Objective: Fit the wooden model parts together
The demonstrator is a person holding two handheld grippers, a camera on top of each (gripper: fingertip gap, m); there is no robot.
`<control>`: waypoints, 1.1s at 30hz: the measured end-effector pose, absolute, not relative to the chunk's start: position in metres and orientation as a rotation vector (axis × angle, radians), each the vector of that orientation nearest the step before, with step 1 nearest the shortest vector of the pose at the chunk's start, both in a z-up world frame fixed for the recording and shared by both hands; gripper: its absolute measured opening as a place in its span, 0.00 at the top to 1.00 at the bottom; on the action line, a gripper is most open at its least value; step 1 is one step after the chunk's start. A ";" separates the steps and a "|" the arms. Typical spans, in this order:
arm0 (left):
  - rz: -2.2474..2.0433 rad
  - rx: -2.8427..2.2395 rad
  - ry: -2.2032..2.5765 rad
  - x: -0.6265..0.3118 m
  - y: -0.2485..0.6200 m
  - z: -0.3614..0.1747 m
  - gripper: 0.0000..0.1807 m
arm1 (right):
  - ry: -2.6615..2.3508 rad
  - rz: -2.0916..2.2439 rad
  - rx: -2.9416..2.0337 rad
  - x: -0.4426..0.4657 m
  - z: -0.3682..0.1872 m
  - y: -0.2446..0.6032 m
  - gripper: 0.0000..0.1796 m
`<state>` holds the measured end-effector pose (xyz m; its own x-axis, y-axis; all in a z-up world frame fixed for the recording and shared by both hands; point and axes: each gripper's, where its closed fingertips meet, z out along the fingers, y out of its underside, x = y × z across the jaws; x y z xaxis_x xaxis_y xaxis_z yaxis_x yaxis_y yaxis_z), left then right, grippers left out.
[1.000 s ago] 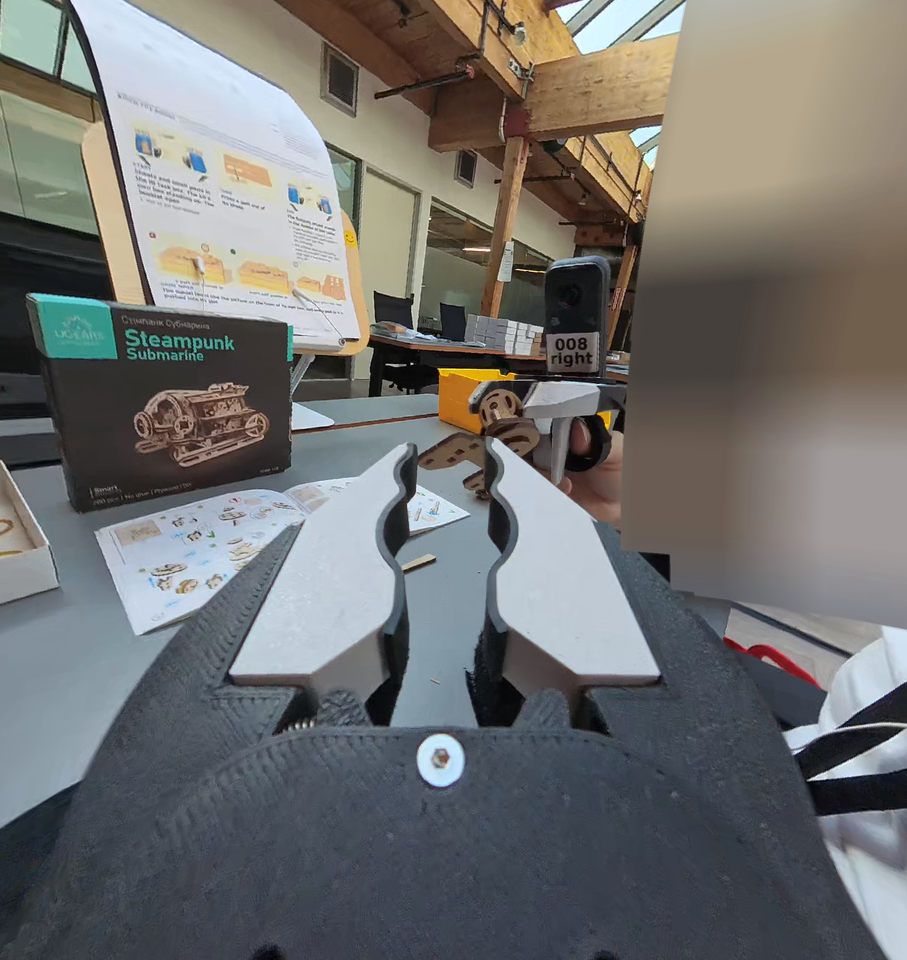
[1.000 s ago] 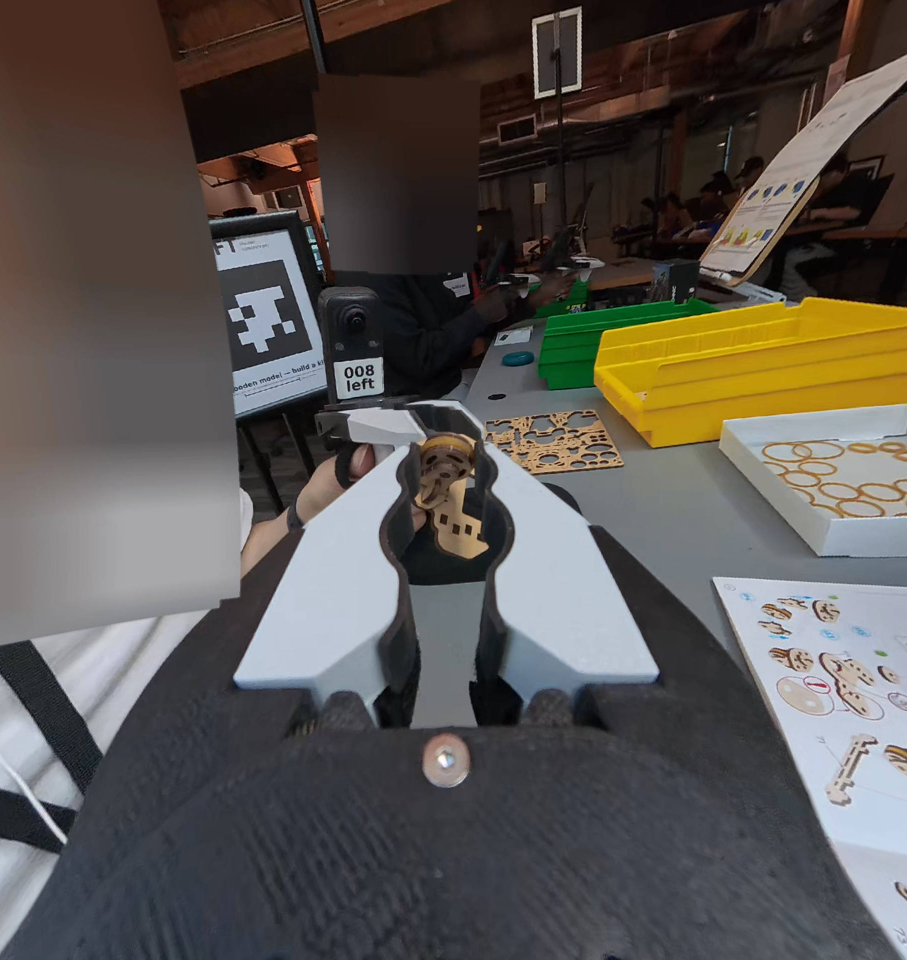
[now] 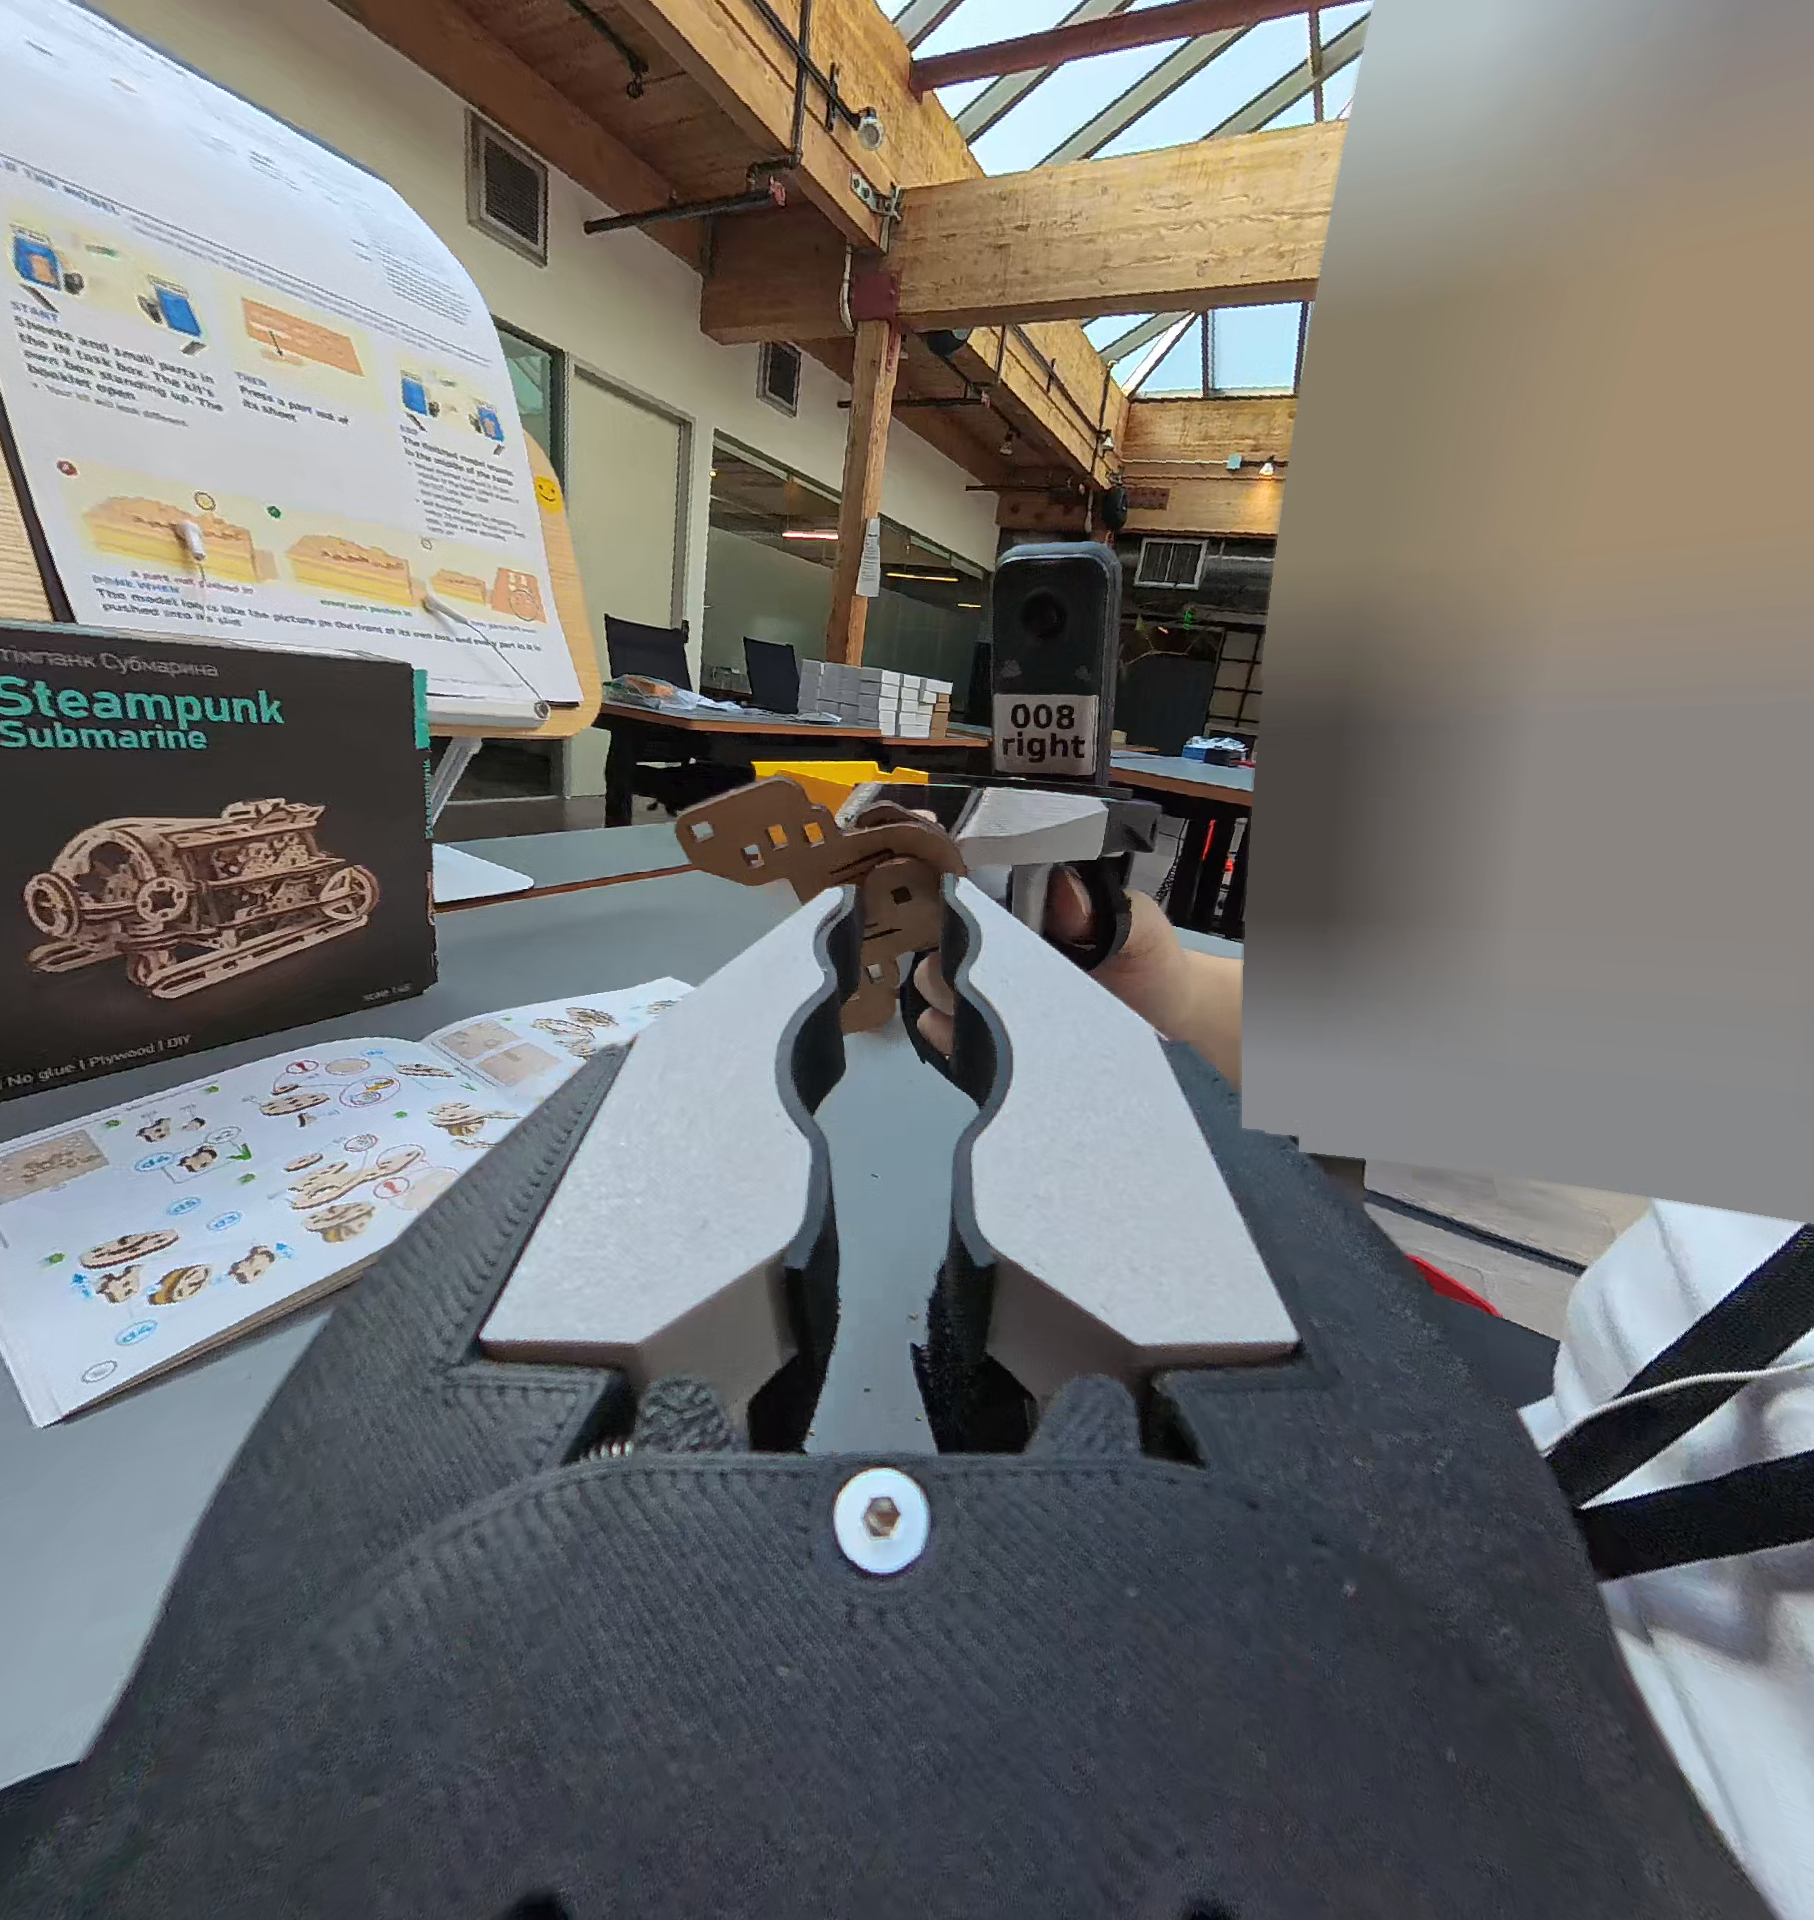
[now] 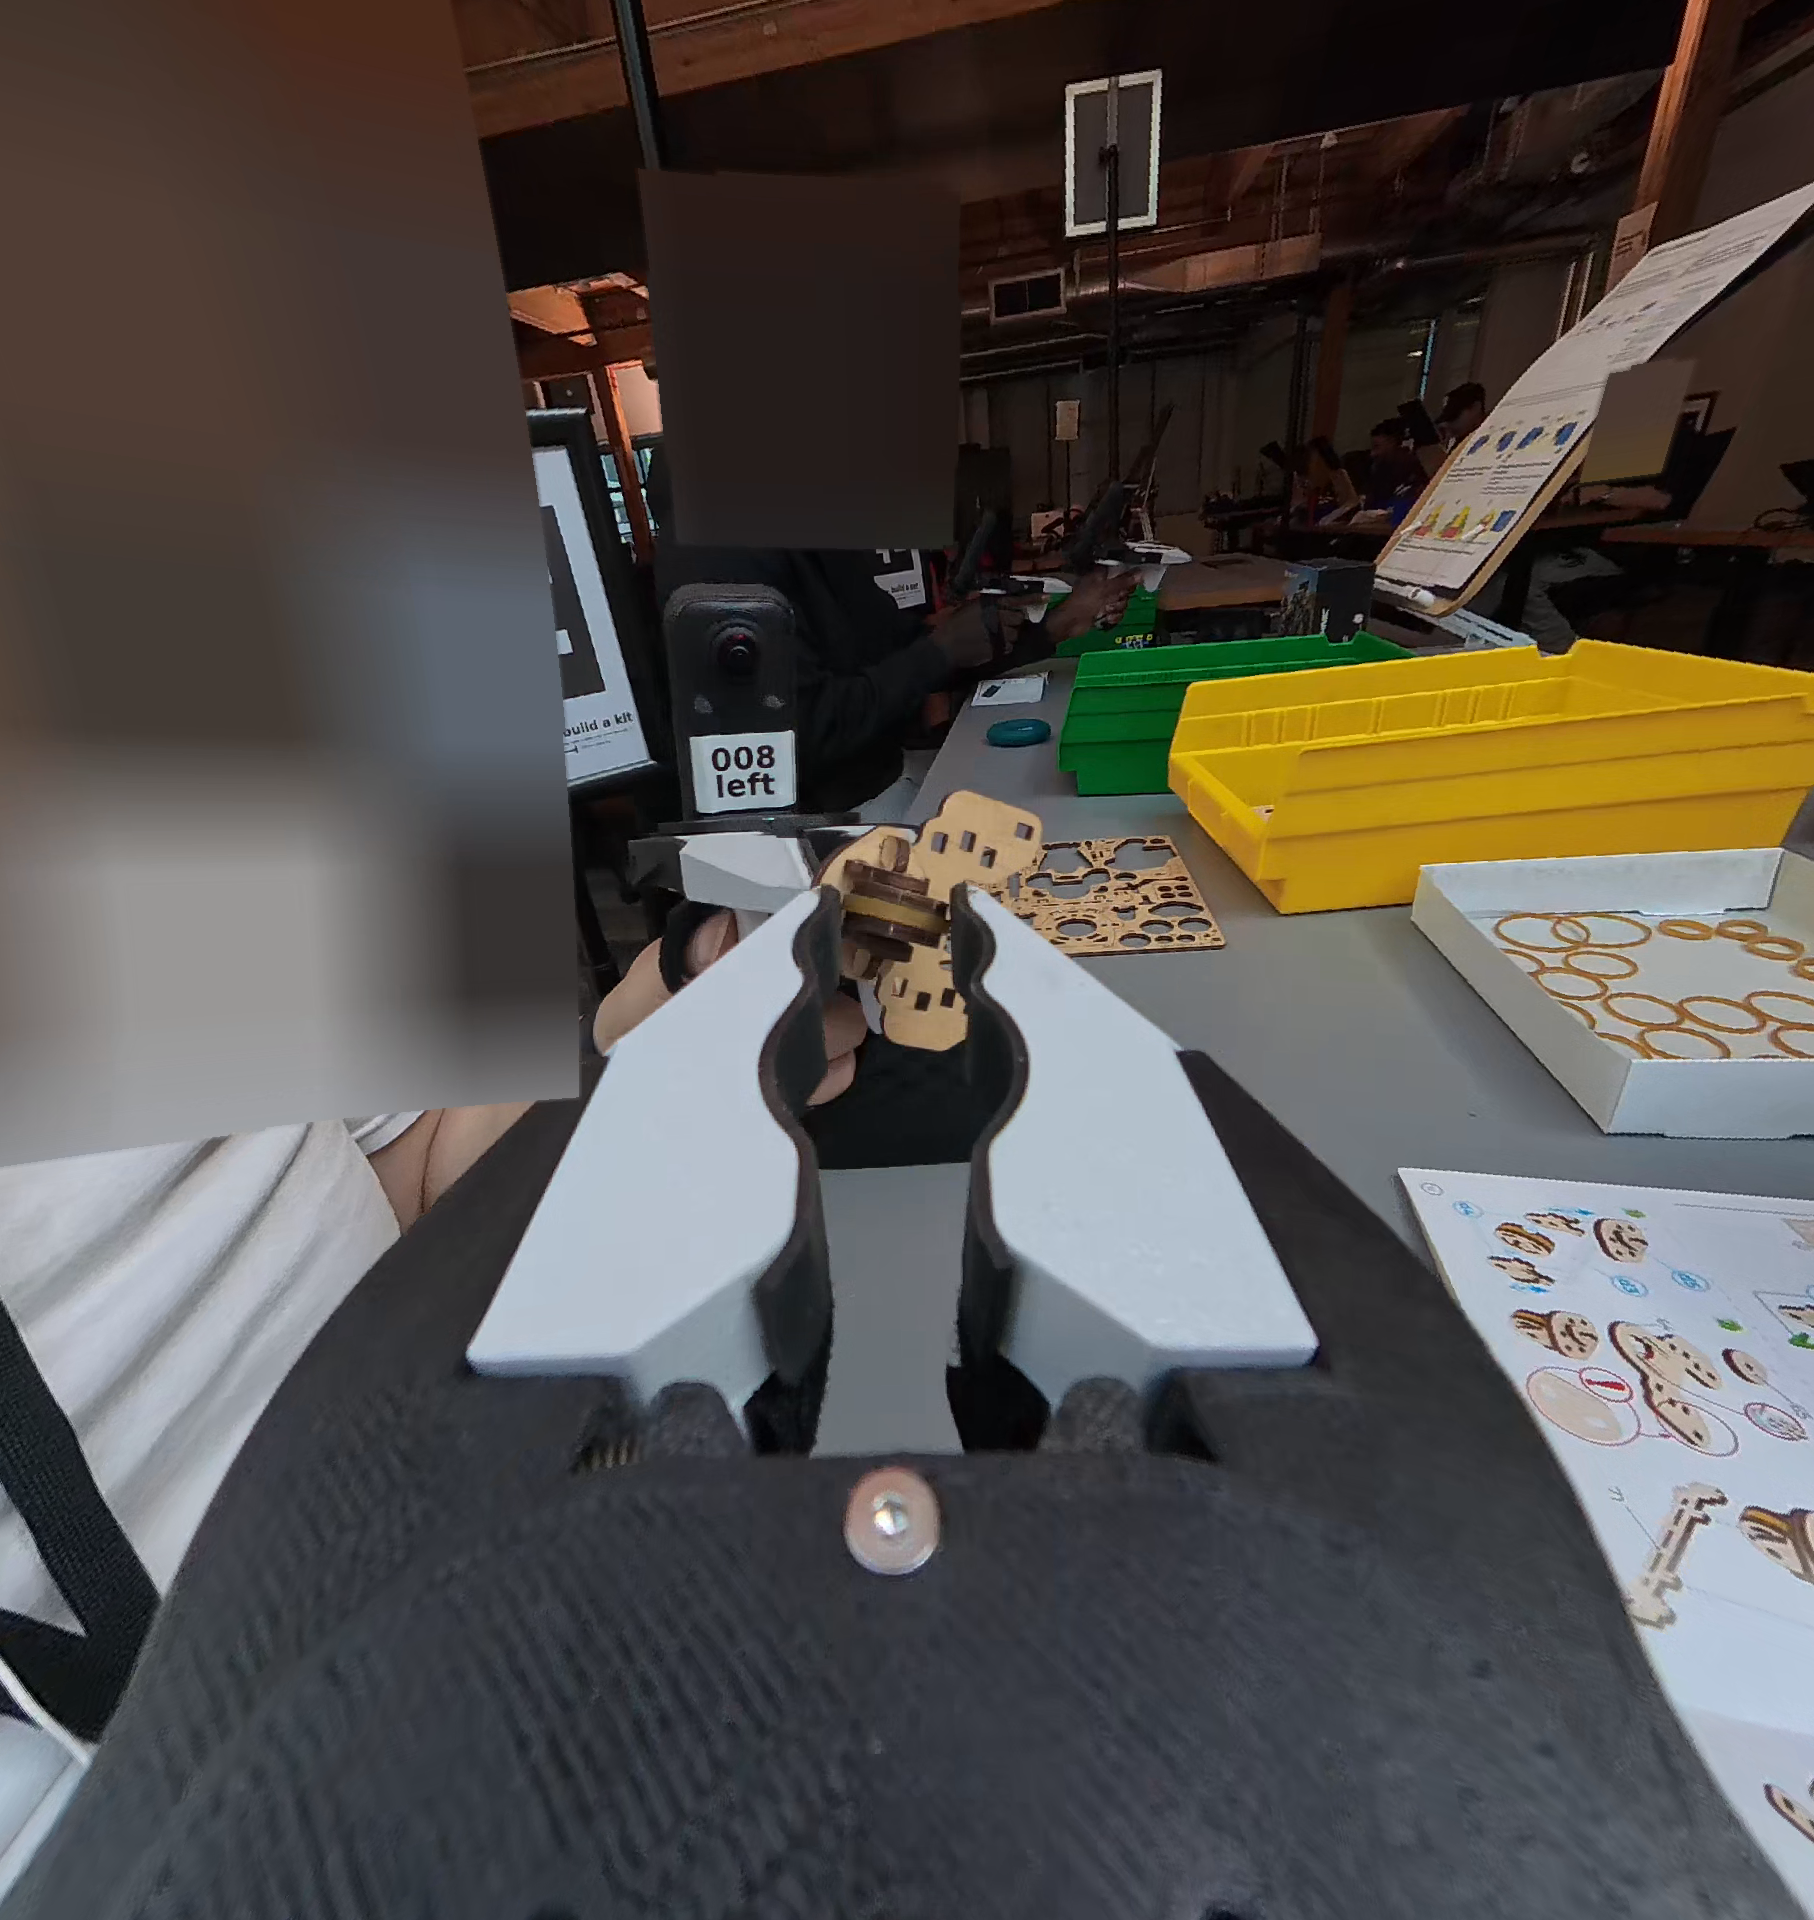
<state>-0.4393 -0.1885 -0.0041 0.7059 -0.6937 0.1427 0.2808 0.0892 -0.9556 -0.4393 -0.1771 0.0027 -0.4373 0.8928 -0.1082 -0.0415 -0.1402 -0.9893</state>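
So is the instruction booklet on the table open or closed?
Open: the instruction booklet lies flat on the table, its illustrated pages spread face up.

desk layout
booklet (image 3: 259,1174) lies on the desk (image 3: 570,956) before the kit box (image 3: 186,842); parts tray (image 4: 1651,987) sits nearer than the bins (image 4: 1485,758).

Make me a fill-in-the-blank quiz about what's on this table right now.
1. The white tray holds loose wooden ___.
2. The bin just behind that tray is ___.
3. The bin farther back, left of that one, is ___.
4. The dark model box stands upright behind an open ___.

Missing words: rings; yellow; green; booklet
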 end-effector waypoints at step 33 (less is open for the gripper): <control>-1.232 -1.508 0.331 -0.431 -0.182 -0.045 0.93 | -1.776 1.224 -0.760 -0.420 -0.040 -0.176 0.95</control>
